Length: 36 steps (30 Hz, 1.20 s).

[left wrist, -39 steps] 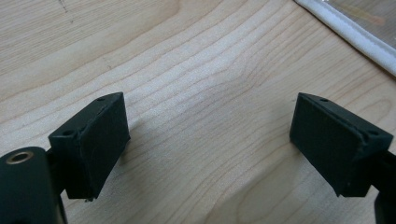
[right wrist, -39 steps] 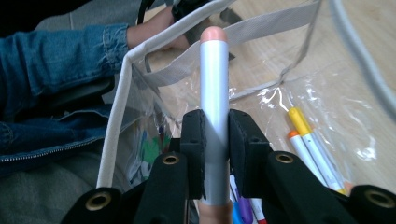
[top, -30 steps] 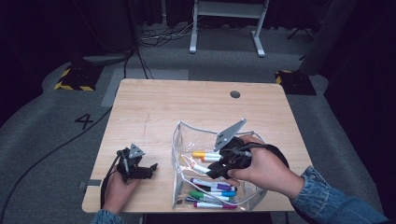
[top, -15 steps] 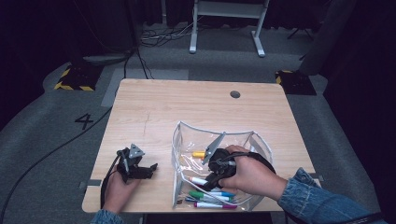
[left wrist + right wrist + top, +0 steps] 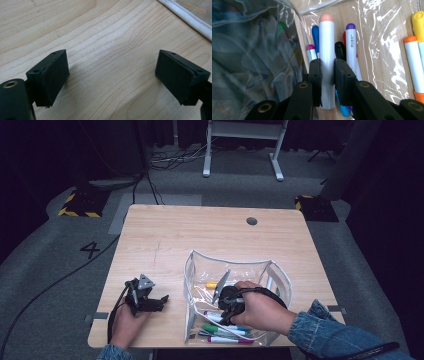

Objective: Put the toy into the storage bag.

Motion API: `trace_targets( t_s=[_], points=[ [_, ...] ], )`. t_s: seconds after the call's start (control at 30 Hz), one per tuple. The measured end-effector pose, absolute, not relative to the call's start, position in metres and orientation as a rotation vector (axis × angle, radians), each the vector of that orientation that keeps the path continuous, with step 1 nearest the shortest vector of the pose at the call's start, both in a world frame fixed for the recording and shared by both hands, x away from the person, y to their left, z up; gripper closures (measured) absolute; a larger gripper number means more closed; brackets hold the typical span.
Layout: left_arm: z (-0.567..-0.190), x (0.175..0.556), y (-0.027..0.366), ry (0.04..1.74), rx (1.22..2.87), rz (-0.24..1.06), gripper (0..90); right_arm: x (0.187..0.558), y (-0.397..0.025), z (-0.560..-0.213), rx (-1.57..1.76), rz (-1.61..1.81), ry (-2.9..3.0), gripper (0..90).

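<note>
between the right gripper's (image 5: 327,75) two black jaws: a white marker with a peach cap (image 5: 326,47), pinched at mid-barrel, cap end pointing away past the jaw tips, jaws closed tight on both sides of it. just past the jaw tips, side by side on the clear plastic: a purple-capped marker (image 5: 351,45) to the right of the held one, a black-capped marker (image 5: 340,50) tucked between the two, a blue-capped marker (image 5: 315,37) and a magenta-capped marker (image 5: 311,51) to the left. farther right of the jaws, apart from that cluster: an orange-capped marker (image 5: 413,60) and a yellow marker (image 5: 418,22). left of the jaws, a crinkled transparent wall of the clear pouch (image 5: 235,265), with blue fabric blurred behind it. seen from above, right gripper (image 5: 227,302) down inside the open pouch, wrapped by the right hand (image 5: 260,307), denim sleeve (image 5: 330,335) trailing off behind; green, blue and magenta markers lying in the pouch just on the near side of it. well off to the side, left gripper (image 5: 150,302) resting low on the wooden table (image 5: 200,235), held by the left hand (image 5: 125,322), pointed toward the pouch. between the left gripper's (image 5: 112,75) jaws: bare wood grain, jaws spread wide, holding nothing, white pouch edge (image 5: 185,18) off beyond the right jaw.
</note>
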<state>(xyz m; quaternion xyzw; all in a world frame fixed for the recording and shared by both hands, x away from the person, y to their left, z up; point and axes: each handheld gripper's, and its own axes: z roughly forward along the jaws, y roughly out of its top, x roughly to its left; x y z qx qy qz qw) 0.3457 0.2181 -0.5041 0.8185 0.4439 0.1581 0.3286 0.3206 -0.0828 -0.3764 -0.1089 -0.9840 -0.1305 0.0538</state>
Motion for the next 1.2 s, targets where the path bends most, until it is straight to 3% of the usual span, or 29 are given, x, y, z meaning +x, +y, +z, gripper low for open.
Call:
trace_targets(
  t_s=[0.17, 0.3, 0.47, 1.2],
  points=[
    [-0.504, 0.346, 0.218, 1.162, 2.143, 0.414, 11.9, 0.319, -0.08, -0.384, -0.316, -0.39, -2.998, 75.4],
    [-0.504, 0.346, 0.218, 1.16, 2.145, 0.412, 11.9, 0.323, -0.081, -0.385, -0.31, -0.464, -3.032, 51.8],
    [-0.504, 0.346, 0.218, 1.16, 2.146, 0.411, 11.9, 0.33, -0.087, -0.372, -0.355, -0.591, -3.054, 46.8],
    [-0.504, 0.346, 0.219, 1.156, 2.149, 0.413, 11.9, 0.336, -0.177, -0.29, -0.699, -1.102, -2.98, 46.8]
  ],
)
